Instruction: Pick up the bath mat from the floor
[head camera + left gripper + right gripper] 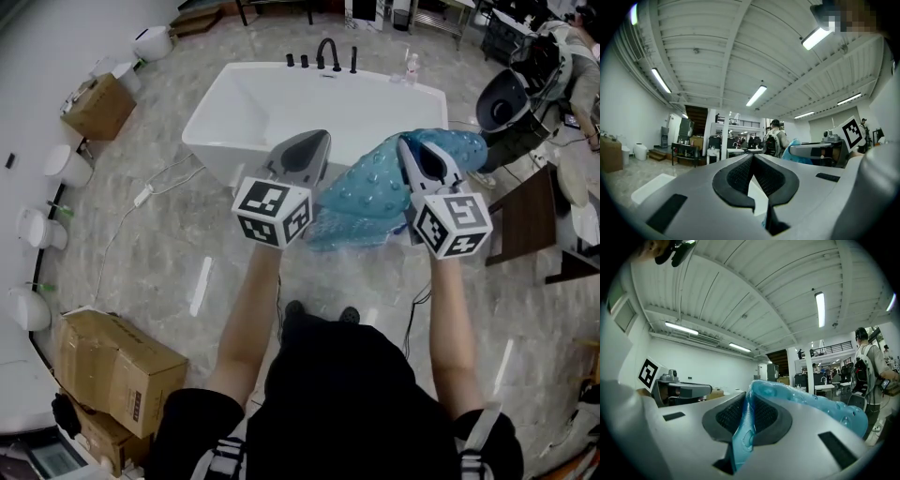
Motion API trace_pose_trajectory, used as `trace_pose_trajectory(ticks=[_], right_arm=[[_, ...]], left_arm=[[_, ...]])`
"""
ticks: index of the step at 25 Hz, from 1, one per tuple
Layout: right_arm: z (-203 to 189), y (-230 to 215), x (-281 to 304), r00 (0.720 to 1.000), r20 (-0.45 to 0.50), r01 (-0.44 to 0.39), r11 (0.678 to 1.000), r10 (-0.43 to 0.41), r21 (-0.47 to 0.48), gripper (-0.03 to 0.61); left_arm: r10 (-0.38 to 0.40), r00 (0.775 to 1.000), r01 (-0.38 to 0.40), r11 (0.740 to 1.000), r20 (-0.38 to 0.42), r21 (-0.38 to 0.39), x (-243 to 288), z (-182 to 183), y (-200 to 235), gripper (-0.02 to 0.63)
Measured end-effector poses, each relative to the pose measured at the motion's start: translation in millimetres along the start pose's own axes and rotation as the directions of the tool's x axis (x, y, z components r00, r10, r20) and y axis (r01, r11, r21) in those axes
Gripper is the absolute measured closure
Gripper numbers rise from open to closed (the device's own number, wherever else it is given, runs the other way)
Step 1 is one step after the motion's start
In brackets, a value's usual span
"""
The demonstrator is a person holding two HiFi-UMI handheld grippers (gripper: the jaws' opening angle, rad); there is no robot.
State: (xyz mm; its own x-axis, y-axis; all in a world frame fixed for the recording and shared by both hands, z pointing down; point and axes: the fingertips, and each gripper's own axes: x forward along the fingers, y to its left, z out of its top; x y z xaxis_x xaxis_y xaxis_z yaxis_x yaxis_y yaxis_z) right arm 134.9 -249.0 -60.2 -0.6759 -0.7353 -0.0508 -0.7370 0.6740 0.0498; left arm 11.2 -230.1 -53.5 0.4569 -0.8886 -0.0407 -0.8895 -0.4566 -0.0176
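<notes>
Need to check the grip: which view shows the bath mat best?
Right gripper view: the bath mat is pinched between the jaws, close up. Head view shows it hanging near the bathtub, grip hidden. Left gripper view catches only a small blue patch.

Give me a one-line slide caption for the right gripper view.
Right gripper clamped on the edge of a blue, bubble-textured bath mat, held up in a strip-lit hall.

Bath mat [375,183]: one, blue.
Grippers: two, left gripper [315,142] and right gripper [412,148], one marker cube [272,211] on each.
Bathtub [281,103]: one, white.
Black tap fittings [328,52] on its rim: four.
Bottle [411,66] on the rim: one.
Cardboard boxes [98,105]: three.
White ceramic fixtures [42,228] along the wall: at least four.
</notes>
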Motion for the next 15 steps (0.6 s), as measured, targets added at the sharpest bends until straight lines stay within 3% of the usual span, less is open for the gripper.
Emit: trace_pose_trajectory(ticks=[15], right_arm=[[4.8, 14.4, -24.6, 1.0, 0.003, -0.014, 1.0, 0.014, -0.002, 0.543]], left_arm=[[0.032, 0.999, -0.032, 0.999, -0.013, 0.012, -18.1, 5.9, -6.6, 0.609]])
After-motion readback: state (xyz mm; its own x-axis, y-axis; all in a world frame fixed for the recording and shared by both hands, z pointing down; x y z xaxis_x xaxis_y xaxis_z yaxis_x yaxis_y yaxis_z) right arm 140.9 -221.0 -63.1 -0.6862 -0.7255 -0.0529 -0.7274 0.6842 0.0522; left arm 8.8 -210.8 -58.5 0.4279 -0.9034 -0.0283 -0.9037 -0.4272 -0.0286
